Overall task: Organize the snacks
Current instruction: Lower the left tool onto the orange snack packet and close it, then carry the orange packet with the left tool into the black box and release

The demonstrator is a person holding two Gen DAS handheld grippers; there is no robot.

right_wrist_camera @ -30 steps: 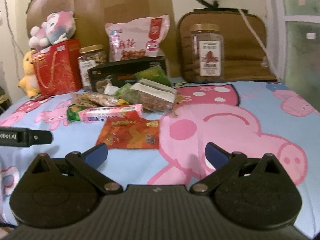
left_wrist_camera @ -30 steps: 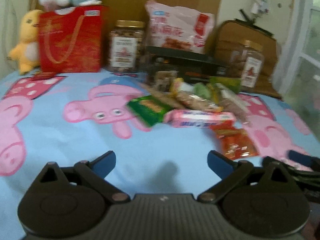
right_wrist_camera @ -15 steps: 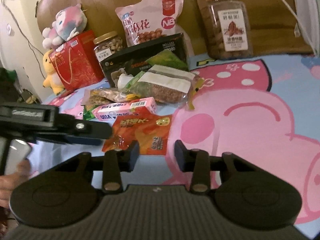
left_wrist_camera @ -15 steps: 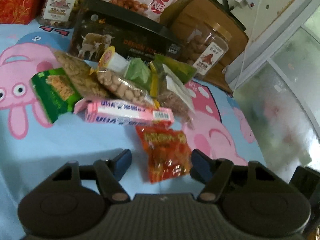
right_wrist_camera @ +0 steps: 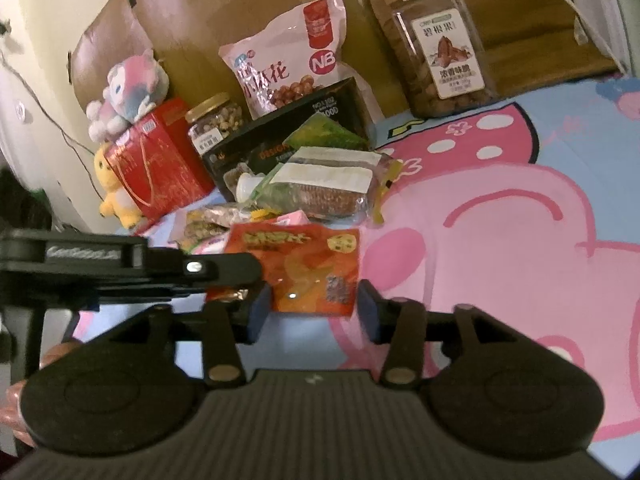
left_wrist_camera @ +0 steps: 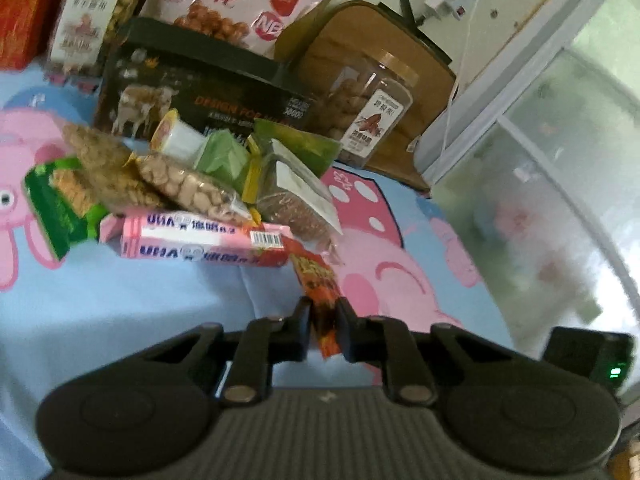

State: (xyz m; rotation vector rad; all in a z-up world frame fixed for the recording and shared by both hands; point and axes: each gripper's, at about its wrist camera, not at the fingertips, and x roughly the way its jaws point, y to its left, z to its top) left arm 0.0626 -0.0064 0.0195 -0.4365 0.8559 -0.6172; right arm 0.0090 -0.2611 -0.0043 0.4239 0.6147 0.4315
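Here, the red packet [left_wrist_camera: 320,280] is pinched edge-on by the left gripper [left_wrist_camera: 323,330], its jaws clenched on the packet's near end so that the flat bag stands on its side and clear of the pile. From the right wrist view the same red packet [right_wrist_camera: 304,266] shows its printed face, lifted just in front of the heap, with the left gripper [right_wrist_camera: 224,270] reaching in from the left side. The right gripper [right_wrist_camera: 312,314] hangs just below the packet with its jaws released and spread about as wide as the packet; it appears ready to take or steady the packet, though no contact can be confirmed. Behind the packet lies the pink box [left_wrist_camera: 200,240], lengthwise across the bed, and against it a green bag [left_wrist_camera: 60,208] and clear bags of nuts [left_wrist_camera: 188,188], loosely heaped, apparently still unsorted. Farther back a black box [left_wrist_camera: 192,96] stands on edge, and along the far edge of the bed a pink bag [right_wrist_camera: 288,60], two jars [right_wrist_camera: 436,44] and a red gift bag [right_wrist_camera: 156,164] line the cardboard, seemingly the tidy row. The bed sheet [right_wrist_camera: 520,220] with its pink pig print carries it all. The sorting looks barely begun.
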